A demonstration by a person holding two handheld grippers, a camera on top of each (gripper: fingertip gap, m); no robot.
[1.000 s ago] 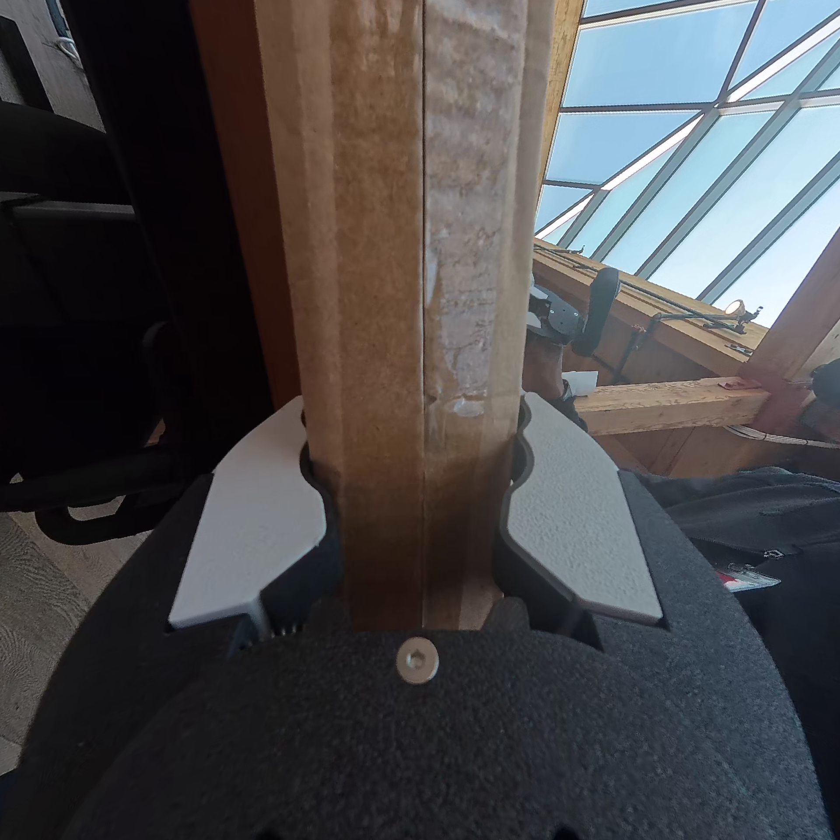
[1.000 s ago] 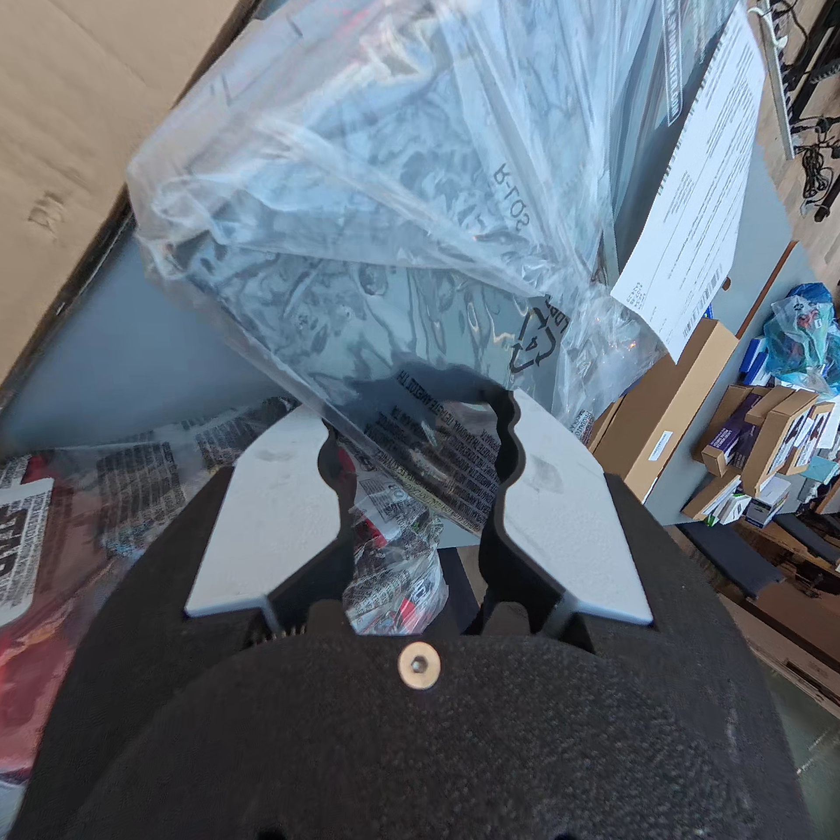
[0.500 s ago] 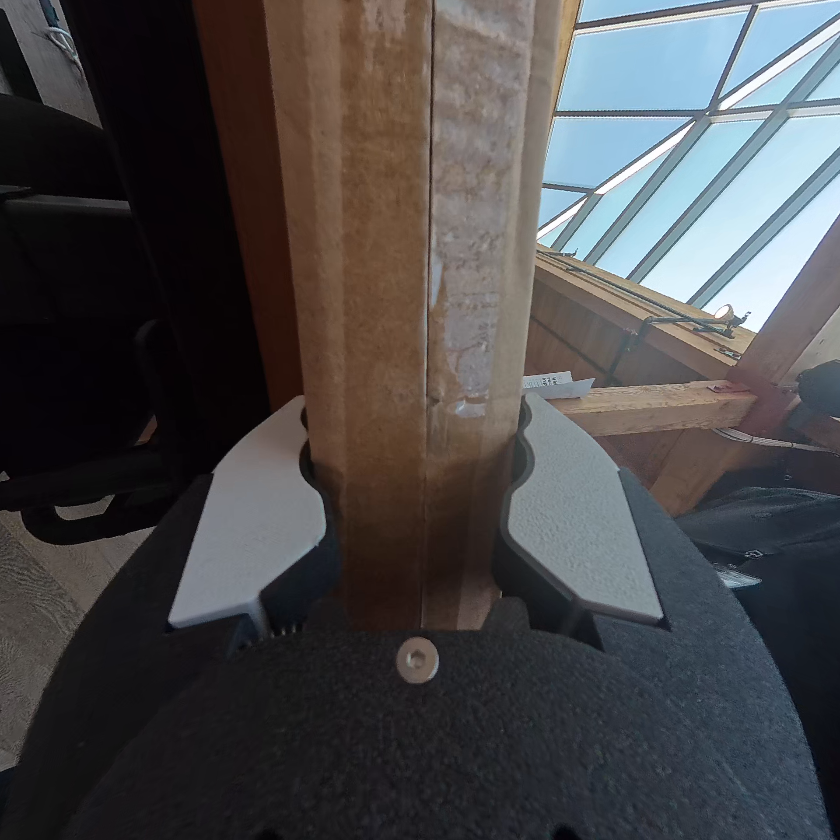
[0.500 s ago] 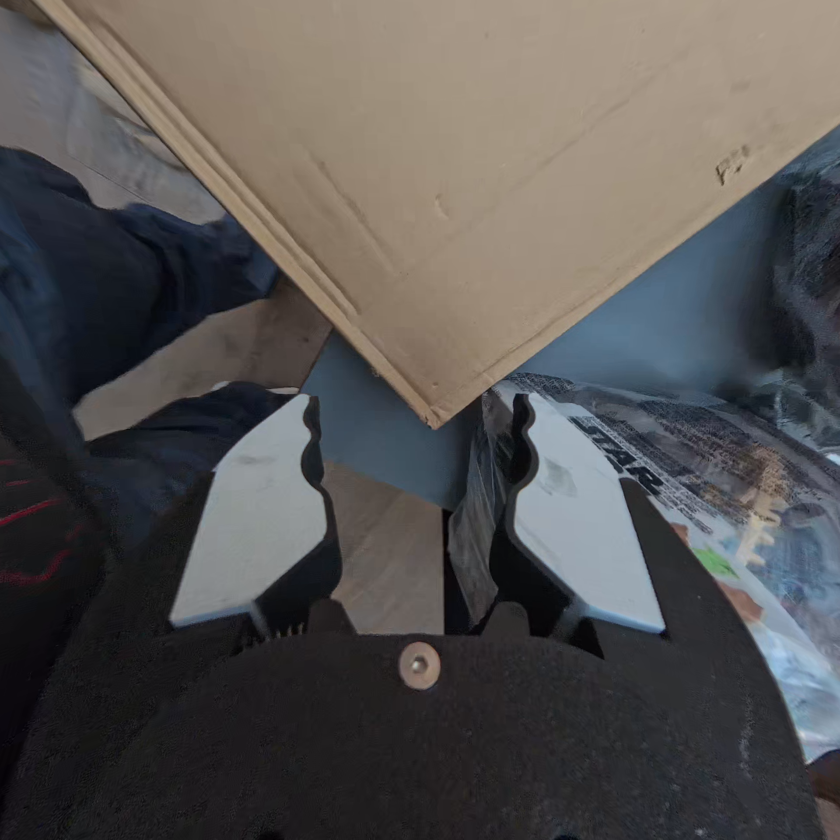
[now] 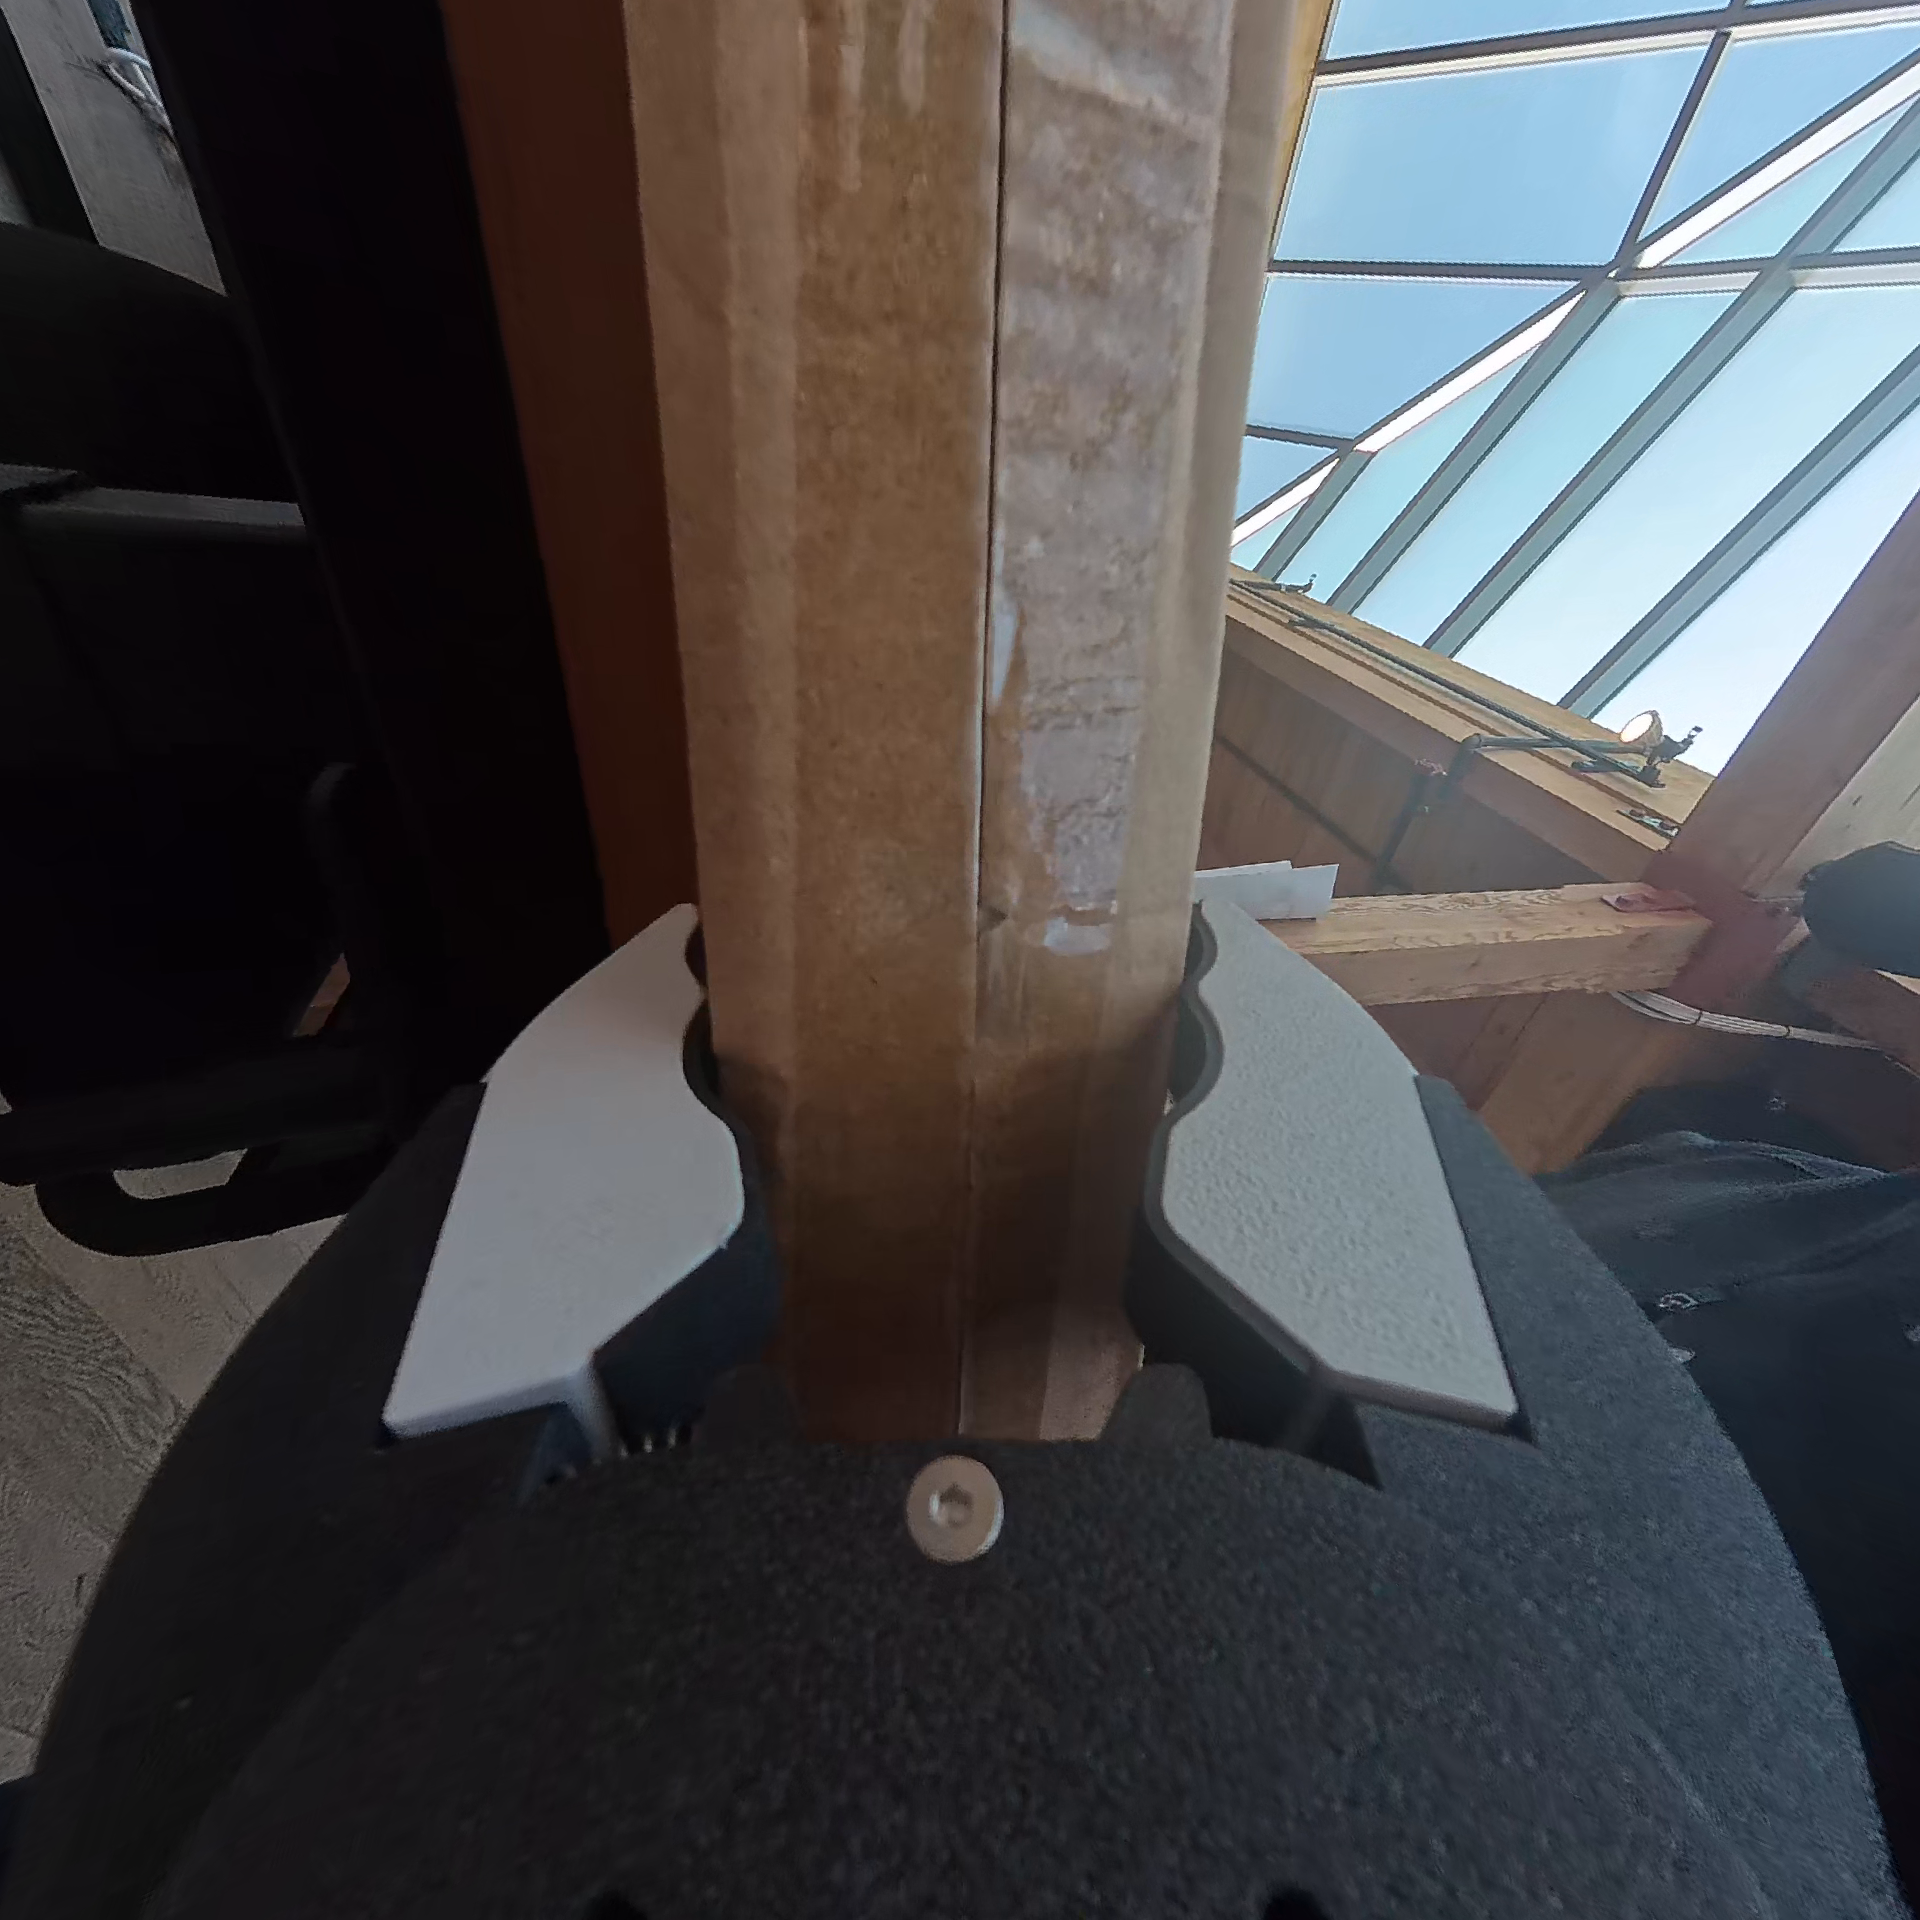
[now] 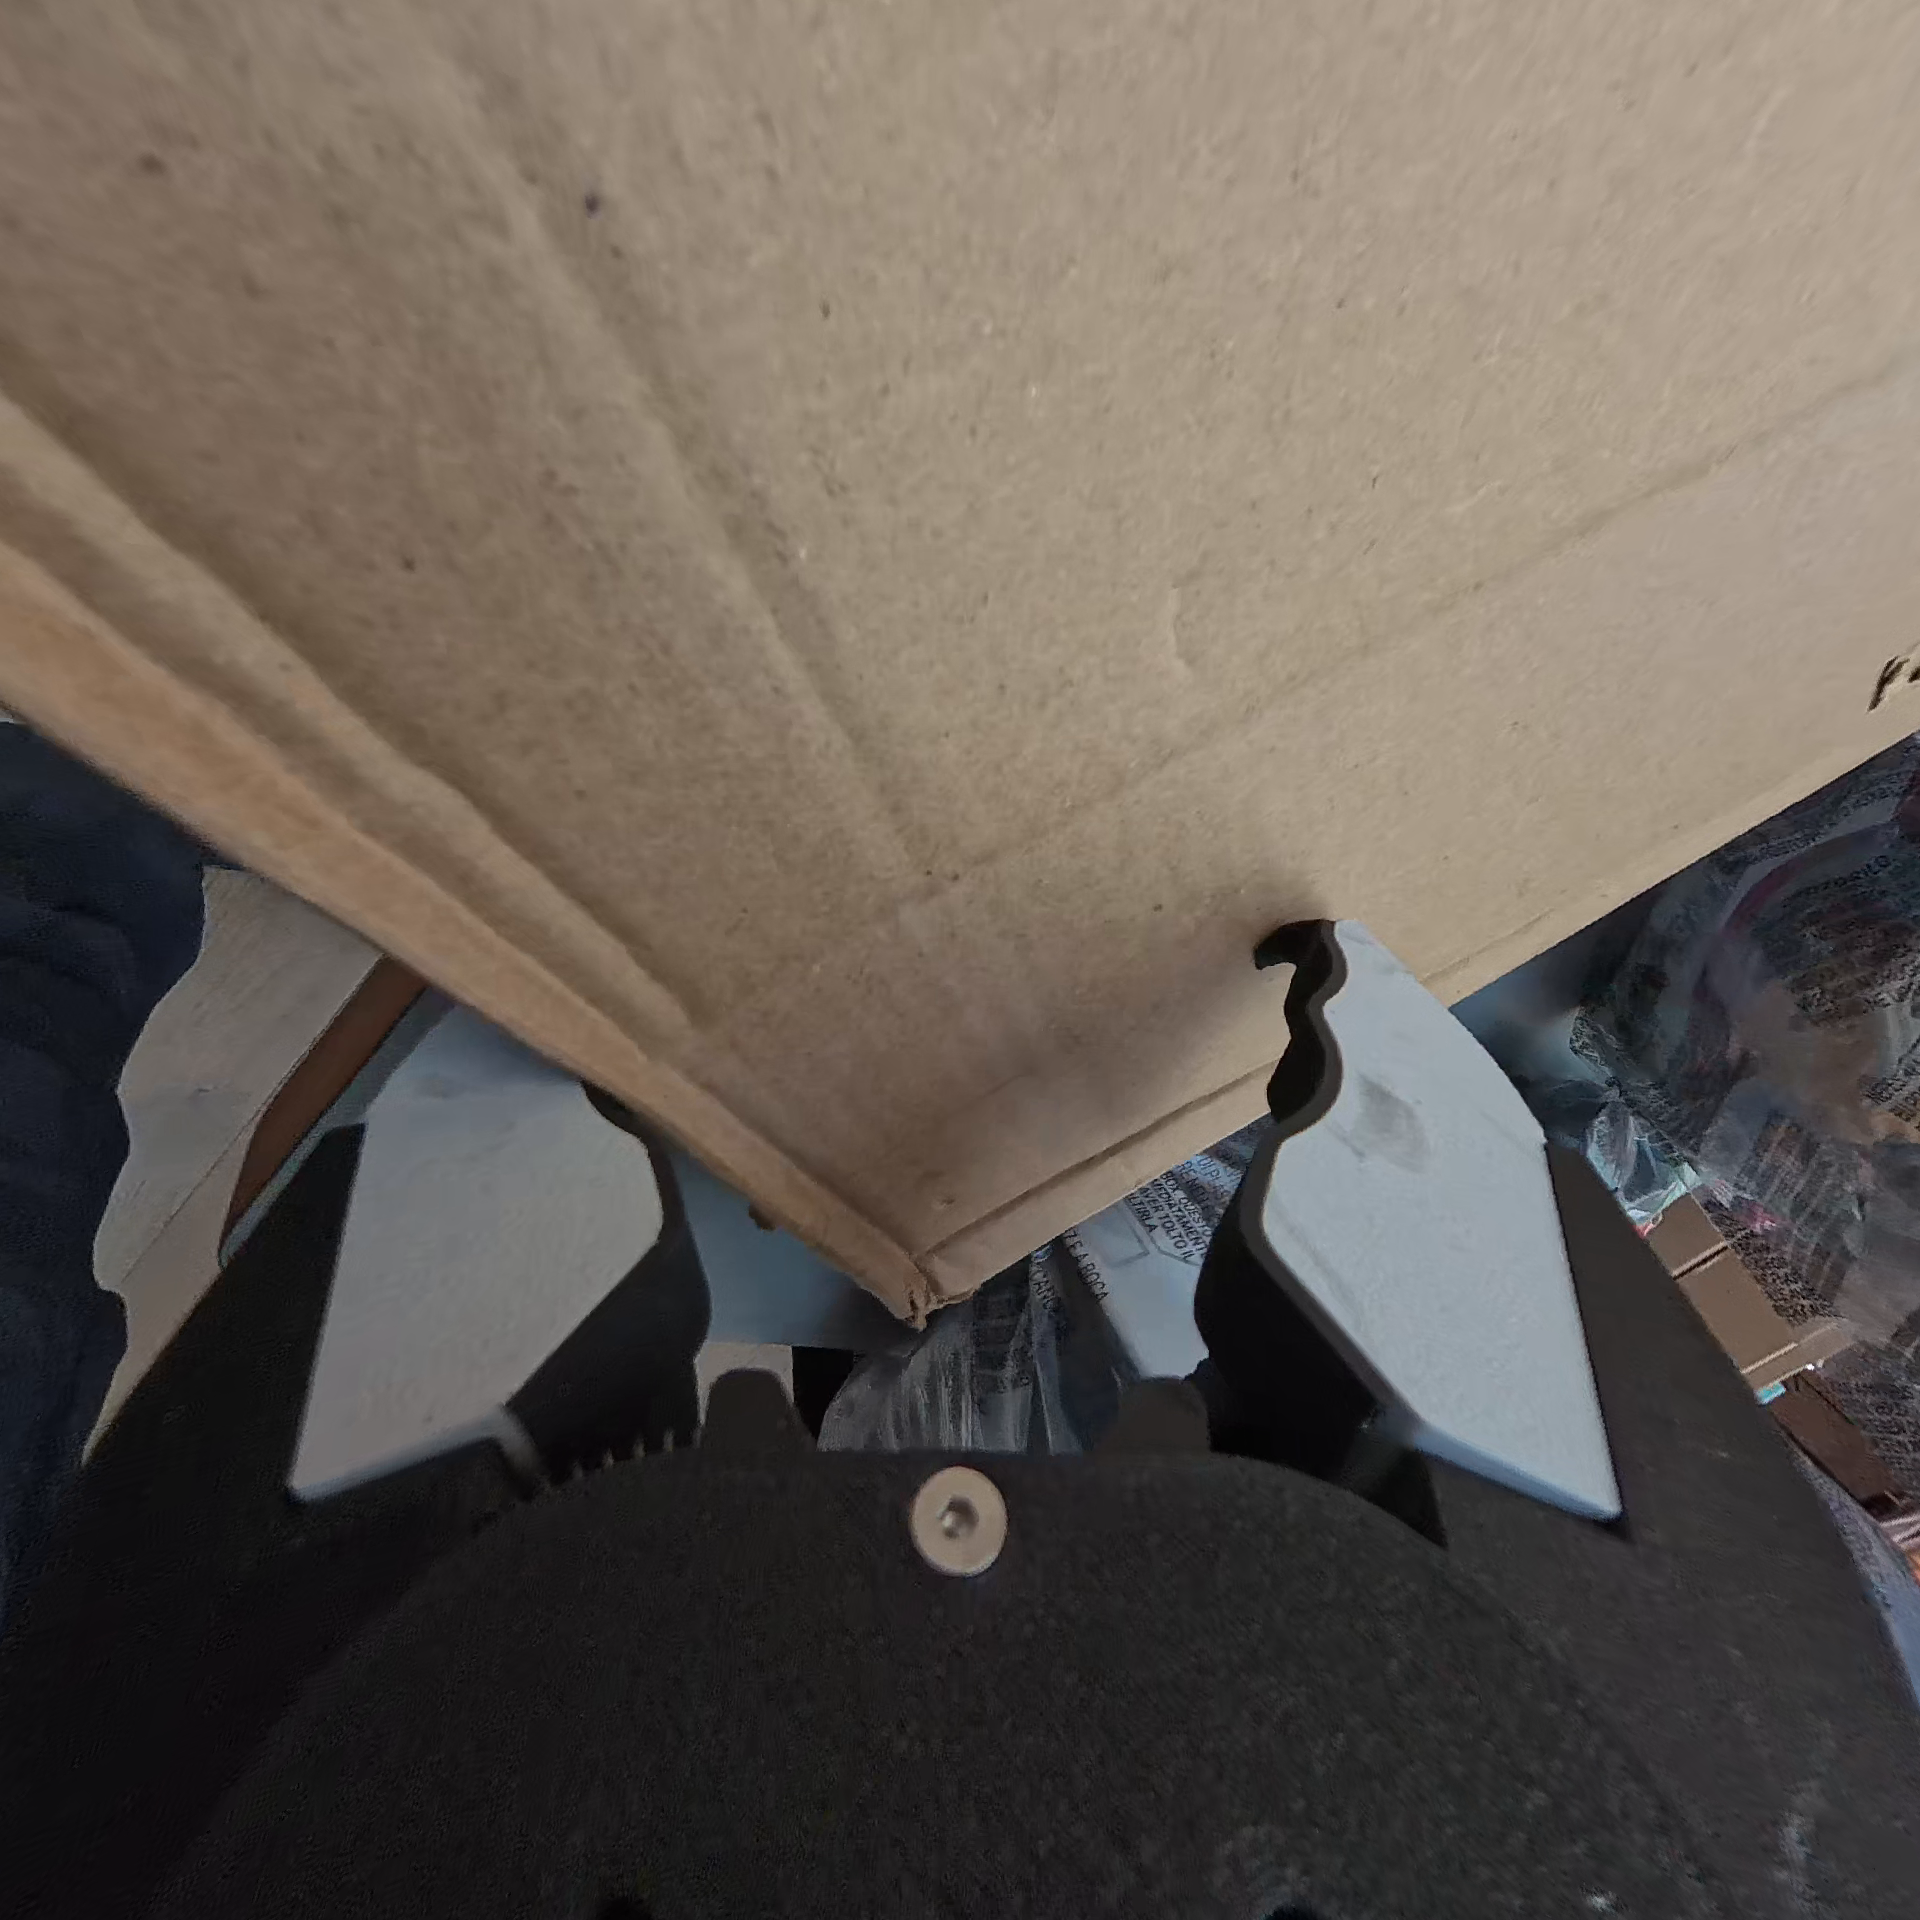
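In the left wrist view my left gripper [image 5: 945, 966] is shut on the narrow side of a brown cardboard box [image 5: 935, 520], which runs straight up between its white fingers [image 5: 582, 1195]. In the right wrist view the same kind of cardboard [image 6: 935, 520] fills the upper frame, seen from its broad face. My right gripper [image 6: 956, 1029] is open, and the box's lower corner [image 6: 914, 1309] sits between its fingers. The cardboard hides the tip of the left finger. The right fingertip [image 6: 1299, 966] lies against the box's lower edge.
Clear plastic bags with printed writing [image 6: 1766, 1039] lie on a grey-blue table [image 6: 790, 1288] under the box. Dark clothing [image 6: 62, 935] is at the left. The left wrist view shows a black chair [image 5: 156, 727], wooden beams [image 5: 1455, 935] and a skylight [image 5: 1558, 312]. Across from one pair of fingers to the other is roughly 25 centimeters.
My right gripper has left the plastic bag, swung to the box's corner and moved in close, jaws wider. My left gripper has kept its hold on the box.
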